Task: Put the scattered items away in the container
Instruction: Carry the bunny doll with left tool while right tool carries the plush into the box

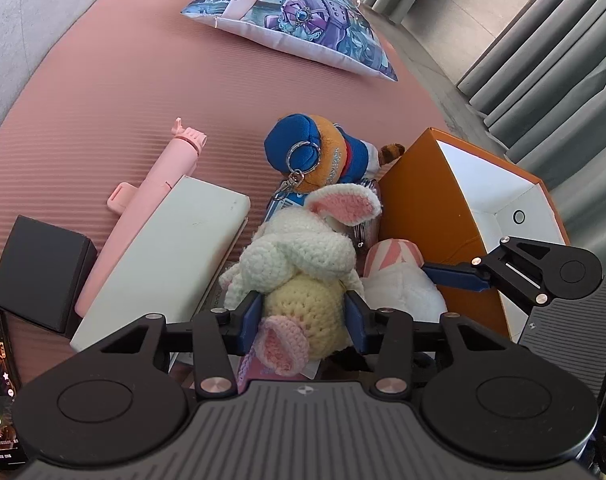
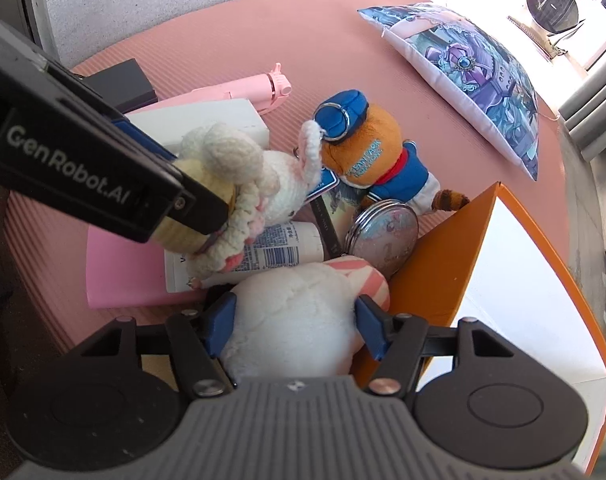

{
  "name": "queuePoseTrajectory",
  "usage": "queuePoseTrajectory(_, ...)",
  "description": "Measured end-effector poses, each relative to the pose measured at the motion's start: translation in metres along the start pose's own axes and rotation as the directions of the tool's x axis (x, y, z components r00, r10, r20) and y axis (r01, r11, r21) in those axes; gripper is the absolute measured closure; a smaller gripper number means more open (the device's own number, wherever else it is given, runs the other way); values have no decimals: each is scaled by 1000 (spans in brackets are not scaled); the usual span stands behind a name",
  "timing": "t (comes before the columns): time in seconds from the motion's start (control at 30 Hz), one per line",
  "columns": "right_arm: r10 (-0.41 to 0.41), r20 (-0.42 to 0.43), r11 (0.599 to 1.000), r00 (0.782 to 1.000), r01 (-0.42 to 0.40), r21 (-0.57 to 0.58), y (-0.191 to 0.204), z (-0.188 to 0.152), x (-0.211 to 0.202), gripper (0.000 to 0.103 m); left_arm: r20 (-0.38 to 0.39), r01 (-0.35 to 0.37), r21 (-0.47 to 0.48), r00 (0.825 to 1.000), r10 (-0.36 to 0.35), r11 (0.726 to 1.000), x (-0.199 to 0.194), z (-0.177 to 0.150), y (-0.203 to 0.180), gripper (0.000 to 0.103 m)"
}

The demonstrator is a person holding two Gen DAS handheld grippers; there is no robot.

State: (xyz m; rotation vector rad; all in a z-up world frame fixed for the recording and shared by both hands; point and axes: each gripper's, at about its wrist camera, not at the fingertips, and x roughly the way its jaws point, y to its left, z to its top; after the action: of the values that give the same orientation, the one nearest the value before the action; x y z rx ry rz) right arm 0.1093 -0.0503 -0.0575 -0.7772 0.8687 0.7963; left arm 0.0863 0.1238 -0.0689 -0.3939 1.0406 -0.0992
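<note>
Your left gripper (image 1: 305, 320) clasps the soft cream-and-yellow crocheted rabbit (image 1: 299, 268) at its squashy middle. Your right gripper's (image 2: 295, 326) fingers hug the fluffy white plush toy (image 2: 291, 316); it's light, so grip its body, near the orange cardboard box (image 2: 435, 280).

Both tongs angle steeply down — left tongs (image 1: 305, 322) and right tongs (image 2: 297, 326) each clamped on something soft.
</note>
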Motion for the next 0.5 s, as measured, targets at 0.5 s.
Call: queuePoseTrajectory(0.5, -36, 197, 996, 980, 51, -72, -6, -5, -63, 37, 114, 58, -12, 992, -57, 998, -36, 7, -15, 58)
